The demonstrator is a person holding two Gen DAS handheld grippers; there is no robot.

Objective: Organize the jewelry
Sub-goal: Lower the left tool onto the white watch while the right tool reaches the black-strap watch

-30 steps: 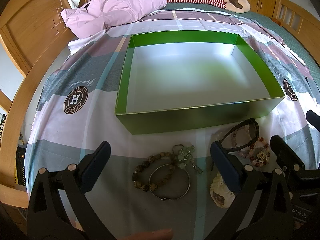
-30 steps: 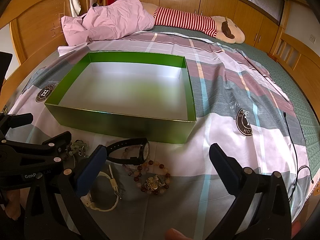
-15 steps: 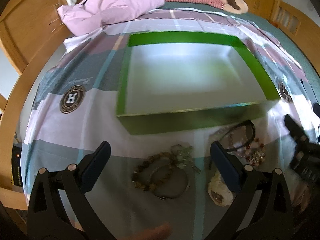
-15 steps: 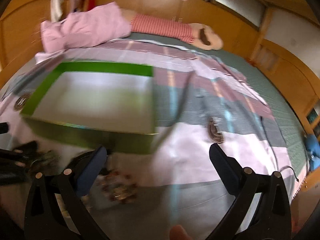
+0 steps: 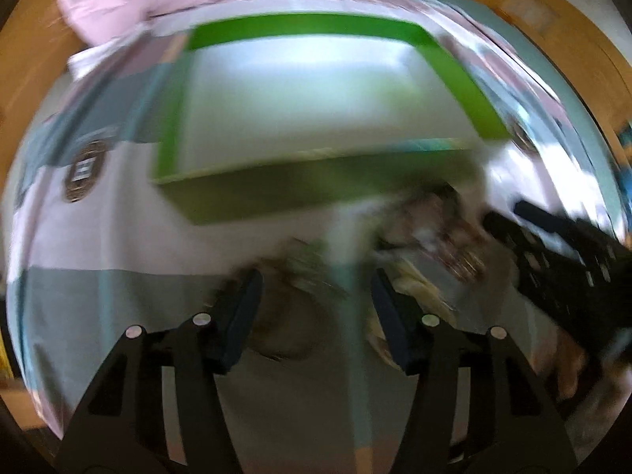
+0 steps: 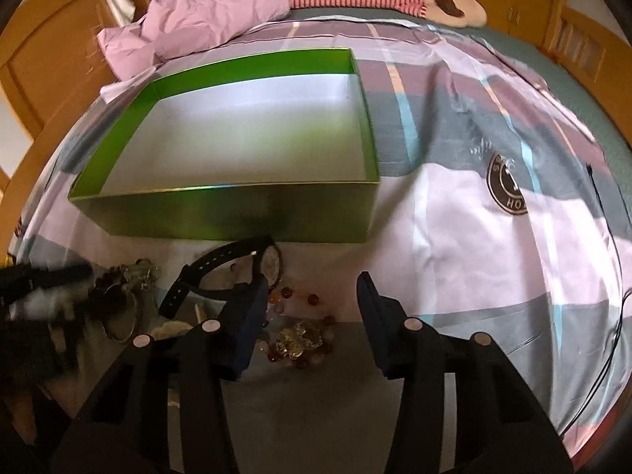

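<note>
Closing right hand-held gripper (image 6: 312, 296) jaws above amber bead bracelet (image 6: 300, 335), apart.

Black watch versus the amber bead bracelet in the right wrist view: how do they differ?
The black watch is one dark strap with a round face, propped up in an arch; the amber bead bracelet is a loose string of small orange-brown beads with a gold charm, lying flat. The watch lies nearer the green box; the bracelet lies between the right gripper's open fingers. Both rest on the bedsheet, outside the box.
</note>
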